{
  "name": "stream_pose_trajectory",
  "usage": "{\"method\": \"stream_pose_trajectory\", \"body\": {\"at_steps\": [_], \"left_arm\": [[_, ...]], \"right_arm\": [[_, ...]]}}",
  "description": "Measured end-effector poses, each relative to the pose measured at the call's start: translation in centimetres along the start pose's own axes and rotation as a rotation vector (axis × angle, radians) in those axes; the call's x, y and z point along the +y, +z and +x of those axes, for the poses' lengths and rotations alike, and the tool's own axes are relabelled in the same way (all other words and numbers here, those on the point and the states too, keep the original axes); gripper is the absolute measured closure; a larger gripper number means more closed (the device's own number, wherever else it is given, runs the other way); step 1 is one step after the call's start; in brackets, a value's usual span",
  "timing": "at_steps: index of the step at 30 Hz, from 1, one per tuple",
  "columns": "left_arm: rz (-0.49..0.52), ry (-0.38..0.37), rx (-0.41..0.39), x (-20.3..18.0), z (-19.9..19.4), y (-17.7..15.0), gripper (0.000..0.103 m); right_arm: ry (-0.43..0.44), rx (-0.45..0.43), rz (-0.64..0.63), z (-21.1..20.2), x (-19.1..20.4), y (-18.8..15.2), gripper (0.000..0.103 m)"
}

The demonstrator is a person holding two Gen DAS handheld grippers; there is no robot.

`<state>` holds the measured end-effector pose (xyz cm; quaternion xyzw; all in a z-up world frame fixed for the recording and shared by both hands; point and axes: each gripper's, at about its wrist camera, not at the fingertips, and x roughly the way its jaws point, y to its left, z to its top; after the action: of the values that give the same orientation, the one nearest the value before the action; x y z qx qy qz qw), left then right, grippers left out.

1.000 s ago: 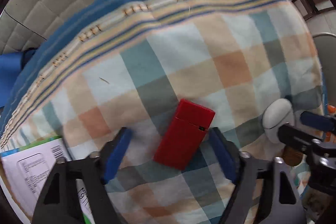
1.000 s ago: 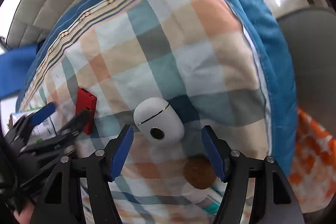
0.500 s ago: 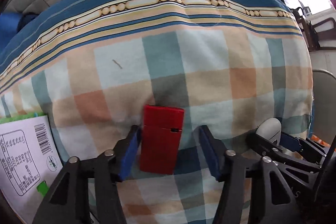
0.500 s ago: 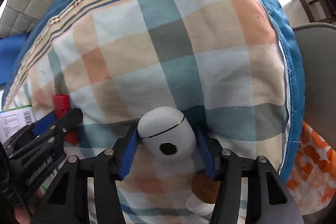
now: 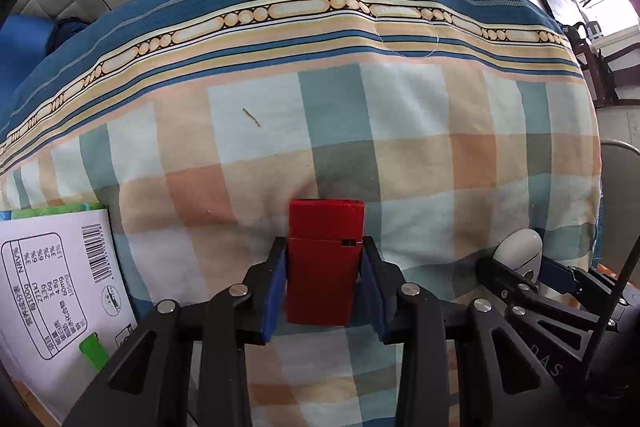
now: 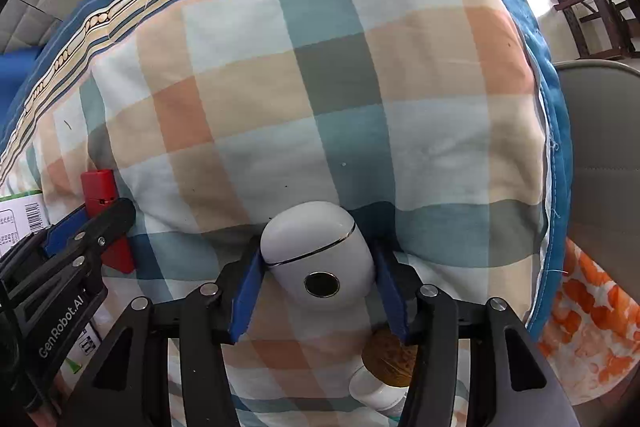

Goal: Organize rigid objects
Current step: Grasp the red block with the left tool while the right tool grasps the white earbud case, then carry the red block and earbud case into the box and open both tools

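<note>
Both grippers closed in since half second ago. Left gripper (image 5: 323,279) jaws now pinch red box (image 5: 323,261) on both sides; box lies flat on checked blanket (image 5: 360,131). White printed carton (image 5: 52,291) sits left of it, near. Right gripper (image 6: 318,277) jaws squeeze white earbud case (image 6: 318,259), lid seam tilted, round button facing camera. Brown round thing (image 6: 386,363) lies just below case, partly hidden.

My left gripper (image 5: 324,281) and right gripper (image 6: 318,277) sit side by side, jaws apparently clamped, both loaded.
</note>
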<state>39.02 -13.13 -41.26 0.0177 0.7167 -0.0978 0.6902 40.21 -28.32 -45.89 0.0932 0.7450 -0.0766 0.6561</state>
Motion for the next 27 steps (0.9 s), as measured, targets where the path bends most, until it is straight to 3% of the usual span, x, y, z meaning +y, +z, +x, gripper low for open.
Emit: {"method": "stream_pose_trajectory", "body": {"at_steps": [9, 15, 18, 27], "left_arm": [[0.008, -0.042, -0.071, 1.0, -4.4, -0.3, 0.072], [0.013, -0.092, -0.169, 1.5, -9.6, -2.0, 0.072], [0.015, -0.115, -0.227, 1.2, -12.8, -3.5, 0.072], [-0.006, -0.146, -0.377, 8.9, -22.7, -8.0, 0.072]], "right_arm": [[0.068, -0.04, -0.004, -3.0, 0.3, -1.2, 0.048], [0.082, -0.103, -0.03, -7.0, 1.1, -2.3, 0.048], [0.098, -0.137, -0.045, -9.4, 1.9, -4.9, 0.048], [0.144, -0.257, -0.154, -18.4, 6.4, -10.8, 0.048]]}}
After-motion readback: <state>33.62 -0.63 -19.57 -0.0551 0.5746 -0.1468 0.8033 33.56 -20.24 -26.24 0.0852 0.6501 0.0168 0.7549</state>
